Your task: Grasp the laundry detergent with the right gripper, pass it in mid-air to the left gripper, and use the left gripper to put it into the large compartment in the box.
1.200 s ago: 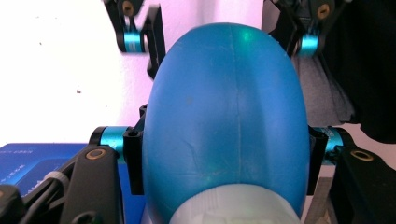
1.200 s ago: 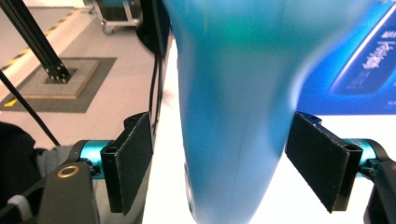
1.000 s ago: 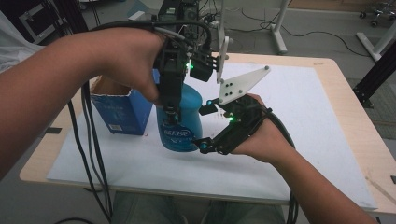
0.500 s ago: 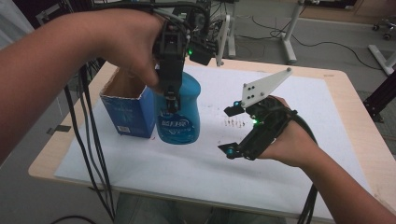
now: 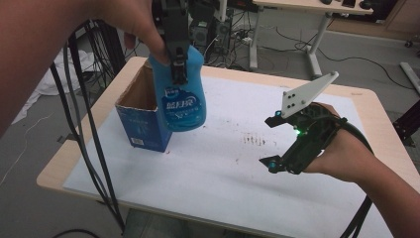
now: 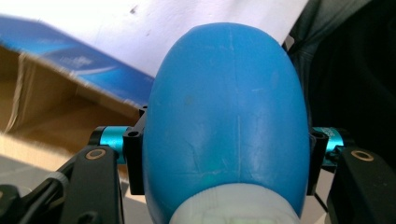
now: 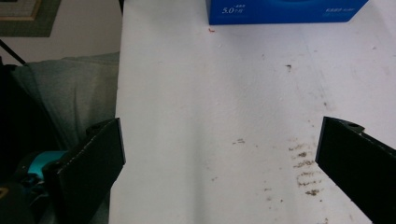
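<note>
A blue plastic bottle [image 5: 181, 99] with a white label hangs in the air, its lower end just beside the top of an open blue cardboard box [image 5: 141, 124]. My left gripper [image 5: 177, 64] comes down from above and is shut on the bottle [image 6: 229, 116], one pad on each side. The box's open brown inside [image 6: 56, 93] lies below it. My right gripper [image 5: 270, 144] is well off to the right over the white sheet. Its jaws have just opened wide, and nothing is between them [image 7: 219, 158].
A white sheet [image 5: 223, 173] covers most of the wooden table [image 5: 64, 158]; it has small brown stains [image 7: 303, 163] near the middle. Black cables [image 5: 94, 148] hang over the table's left edge. The blue box's side [image 7: 280, 11] faces the right gripper.
The left gripper has raised the bottle and carried it left towards the box. The right gripper has come off the bottle's lower part, opened, and drawn back to the right.
</note>
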`<state>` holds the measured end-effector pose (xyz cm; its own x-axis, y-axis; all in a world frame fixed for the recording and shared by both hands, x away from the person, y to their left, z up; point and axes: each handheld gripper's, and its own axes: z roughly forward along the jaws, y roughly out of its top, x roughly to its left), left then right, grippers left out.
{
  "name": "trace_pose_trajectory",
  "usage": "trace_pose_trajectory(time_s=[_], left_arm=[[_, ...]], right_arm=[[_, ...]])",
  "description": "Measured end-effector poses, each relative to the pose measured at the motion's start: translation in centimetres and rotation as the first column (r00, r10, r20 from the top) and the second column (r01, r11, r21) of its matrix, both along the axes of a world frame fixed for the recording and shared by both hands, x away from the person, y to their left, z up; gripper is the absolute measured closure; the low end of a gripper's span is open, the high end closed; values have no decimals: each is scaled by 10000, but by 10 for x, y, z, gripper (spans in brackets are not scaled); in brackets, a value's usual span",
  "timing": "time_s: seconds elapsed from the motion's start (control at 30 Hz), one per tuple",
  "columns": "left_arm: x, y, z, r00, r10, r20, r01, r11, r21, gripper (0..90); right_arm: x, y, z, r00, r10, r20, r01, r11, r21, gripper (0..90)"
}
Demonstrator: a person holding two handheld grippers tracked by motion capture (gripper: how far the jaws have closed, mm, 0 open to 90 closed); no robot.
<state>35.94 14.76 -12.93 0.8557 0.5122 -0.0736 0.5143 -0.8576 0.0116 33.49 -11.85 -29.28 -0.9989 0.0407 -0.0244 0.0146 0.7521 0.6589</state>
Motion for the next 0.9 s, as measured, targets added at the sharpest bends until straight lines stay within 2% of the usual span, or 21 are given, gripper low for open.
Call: trace_pose_trajectory(time_s=[0.1, 0.17, 0.2, 0.3, 0.4, 0.43, 0.47, 0.57, 0.6, 0.67, 0.77, 0.8, 0.87, 0.9], left_arm=[[6, 12, 8, 9974, 713, 36, -713, 9975, -16, 384], [9, 20, 14, 9912, 1320, 96, -1319, 9912, -112, 384], [10, 23, 16, 9846, 1747, 115, -1745, 9845, -144, 384], [13, 33, 23, 9655, 2595, 228, -2592, 9657, -154, 384], [16, 42, 28, 9396, 3412, 272, -3407, 9399, -206, 384], [17, 44, 29, 9334, 3581, 247, -3577, 9336, -197, 384], [19, 47, 30, 9234, 3831, 245, -3825, 9236, -251, 384], [24, 54, 31, 8817, 4713, 211, -4706, 8817, -330, 384], [26, 56, 31, 8704, 4919, 230, -4911, 8705, -318, 384], [29, 60, 31, 8518, 5229, 305, -5222, 8523, -279, 384], [33, 67, 31, 8133, 5808, 358, -5801, 8141, -284, 384], [35, 69, 30, 8044, 5929, 364, -5924, 8053, -251, 384], [39, 73, 29, 7740, 6322, 367, -6317, 7748, -238, 384], [40, 75, 28, 7665, 6409, 413, -6406, 7676, -209, 384]], right_arm=[[0, 0, -2, 10000, -48, 2, 48, 10000, -70, 5], [0, 1, -3, 10000, -5, -16, 5, 10000, -70, 6], [0, 1, -3, 10000, -10, -29, 10, 10000, -96, 6], [0, 3, -3, 10000, 37, -53, -37, 10000, -64, 6], [0, 6, -4, 9999, 131, -47, -132, 9999, -77, 6], [1, 6, -4, 9999, 150, -68, -151, 9998, -87, 6], [1, 6, -5, 9998, 166, -66, -167, 9998, -112, 6], [1, 7, -5, 9998, 156, -115, -158, 9998, -135, 6], [1, 7, -5, 9998, 169, -107, -171, 9998, -120, 6], [1, 7, -6, 9997, 194, -127, -195, 9997, -130, 6], [1, 7, -6, 9997, 161, -156, -164, 9997, -181, 6], [1, 7, -6, 9997, 168, -148, -170, 9997, -166, 6], [1, 7, -6, 9998, 141, -173, -144, 9997, -174, 6], [1, 7, -6, 9997, 158, -171, -161, 9997, -158, 6]])
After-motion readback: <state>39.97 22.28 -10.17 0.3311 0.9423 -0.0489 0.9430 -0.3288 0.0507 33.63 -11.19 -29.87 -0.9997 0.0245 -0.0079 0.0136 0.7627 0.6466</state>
